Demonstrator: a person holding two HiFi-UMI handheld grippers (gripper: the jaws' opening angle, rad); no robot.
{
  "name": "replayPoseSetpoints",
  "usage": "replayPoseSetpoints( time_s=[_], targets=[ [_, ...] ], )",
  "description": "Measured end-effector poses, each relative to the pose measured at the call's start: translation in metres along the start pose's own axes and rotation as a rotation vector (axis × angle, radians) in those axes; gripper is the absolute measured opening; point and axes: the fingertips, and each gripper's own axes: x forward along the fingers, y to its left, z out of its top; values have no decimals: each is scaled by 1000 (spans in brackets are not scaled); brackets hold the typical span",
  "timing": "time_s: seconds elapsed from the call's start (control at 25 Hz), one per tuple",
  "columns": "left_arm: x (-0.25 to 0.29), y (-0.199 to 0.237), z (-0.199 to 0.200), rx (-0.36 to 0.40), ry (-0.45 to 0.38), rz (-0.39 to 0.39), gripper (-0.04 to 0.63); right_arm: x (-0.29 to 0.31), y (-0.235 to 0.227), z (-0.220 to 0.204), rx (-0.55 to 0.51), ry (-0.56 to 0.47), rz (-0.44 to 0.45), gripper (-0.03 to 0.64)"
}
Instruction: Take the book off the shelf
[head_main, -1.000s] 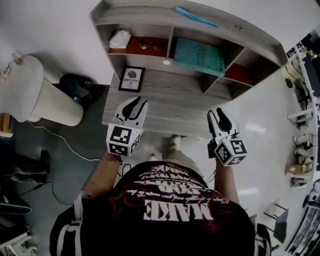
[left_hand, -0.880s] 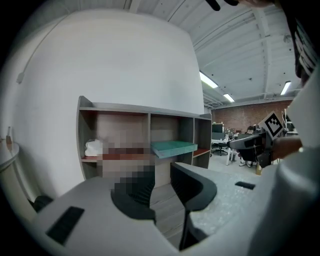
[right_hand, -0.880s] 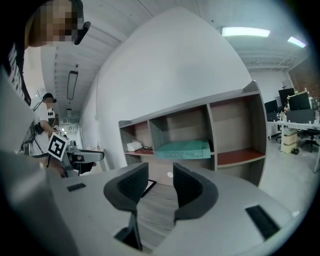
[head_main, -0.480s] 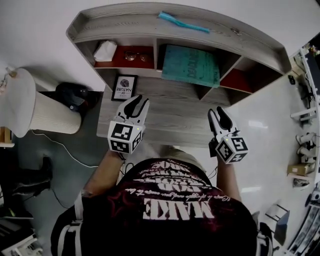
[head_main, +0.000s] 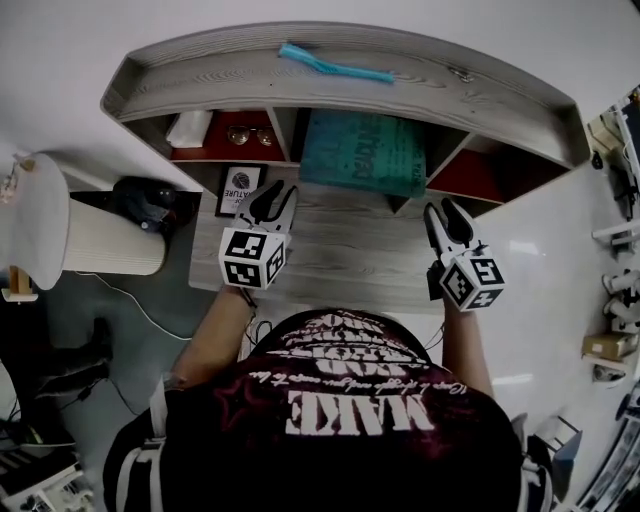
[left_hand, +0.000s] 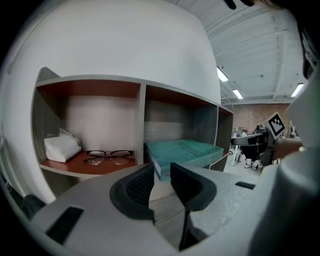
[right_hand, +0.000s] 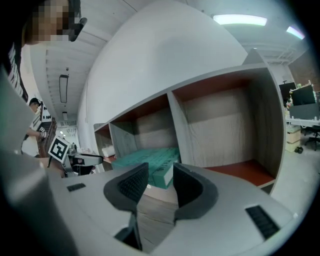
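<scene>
The left gripper (head_main: 277, 196) and right gripper (head_main: 441, 208) hung part-open, empty, below the central teal book (head_main: 362, 152), its lettering illegible; the shirt (head_main: 350, 420) at bottom read "MAKE".

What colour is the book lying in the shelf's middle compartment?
The book is teal. It shows clearest in the left gripper view.

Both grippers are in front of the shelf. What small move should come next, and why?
Probably ease the left gripper and right gripper forward to the front corners of the teal book. It lies flat in the middle compartment of the shelf, jutting out in front, and both grippers' jaws stand open, empty, short of it.
</scene>
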Motion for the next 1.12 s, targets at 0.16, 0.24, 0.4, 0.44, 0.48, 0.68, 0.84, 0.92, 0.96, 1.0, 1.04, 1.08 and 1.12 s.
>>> replayPoseSetpoints(
  time_s=[0.16, 0.24, 0.4, 0.44, 0.48, 0.68, 0.84, 0.92, 0.96, 1.0, 1.04, 1.08, 1.12],
  targets=[
    [31, 6, -11, -101, 42, -23, 100, 25, -26, -12, 25, 55, 22, 153],
    [40, 6, -11, -123, 53, -40, 121, 37, -30, -16, 46, 76, 59, 161],
    [46, 0, -9, -99, 73, -80, 209, 54, -31, -16, 140, 87, 153, 179],
    [46, -1, -8, -95, 74, -93, 216, 56, -29, -16, 158, 92, 177, 187],
    [45, -2, -8, -88, 81, -102, 219, 56, -27, -15, 169, 94, 199, 189],
    [51, 4, -14, -43, 121, -114, 221, 62, -16, -22, 148, 105, 239, 204],
    [58, -3, -12, -24, 119, -157, 221, 70, -1, -23, 126, 109, 274, 195],
    [58, -6, -10, -21, 115, -153, 221, 71, 6, -21, 115, 105, 268, 136],
    [56, -6, -9, -22, 109, -147, 221, 71, 8, -21, 104, 104, 250, 169],
    [53, -7, -10, -24, 105, -140, 221, 69, 10, -22, 93, 105, 231, 166],
    [49, -8, -11, -23, 101, -132, 221, 67, 12, -24, 87, 107, 219, 166],
    [45, -10, -13, -21, 97, -126, 221, 63, 14, -26, 86, 109, 212, 166],
    [42, -12, -15, -19, 91, -122, 221, 59, 16, -28, 85, 110, 208, 164]
  ],
)
